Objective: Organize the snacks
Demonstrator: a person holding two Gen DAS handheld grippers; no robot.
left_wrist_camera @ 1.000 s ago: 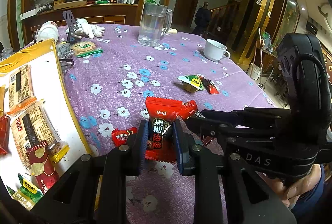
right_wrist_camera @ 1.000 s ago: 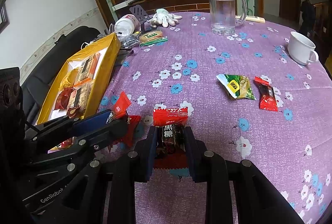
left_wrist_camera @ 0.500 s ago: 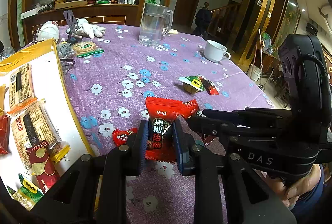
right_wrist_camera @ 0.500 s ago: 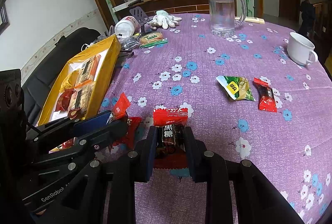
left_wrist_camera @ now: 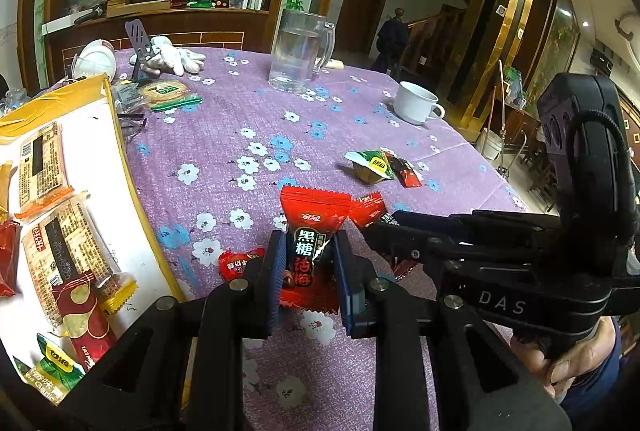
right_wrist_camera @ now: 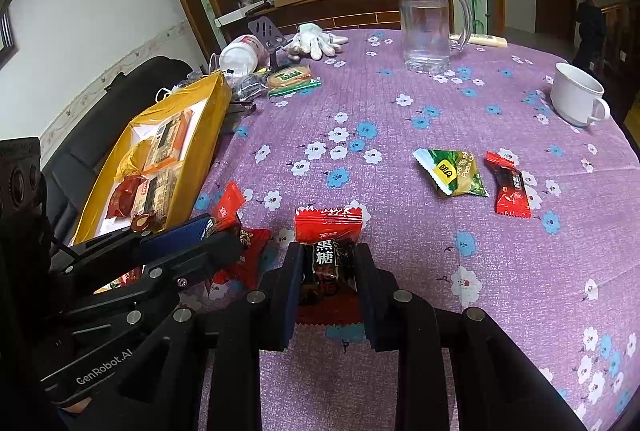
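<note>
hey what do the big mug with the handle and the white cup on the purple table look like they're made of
The big mug looks like clear glass, or possibly clear plastic: you see straight through it to the liquid inside, and its thick walls glint. The white cup looks like glazed ceramic: opaque, smooth, glossy, thick-rimmed.

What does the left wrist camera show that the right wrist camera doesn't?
Only the left wrist view: gold-framed wall panels past the table's far right side. Only the right wrist view: a black chair beside the yellow box. Both: the glass mug, white cup, green packet and purple flowered tablecloth.
</note>
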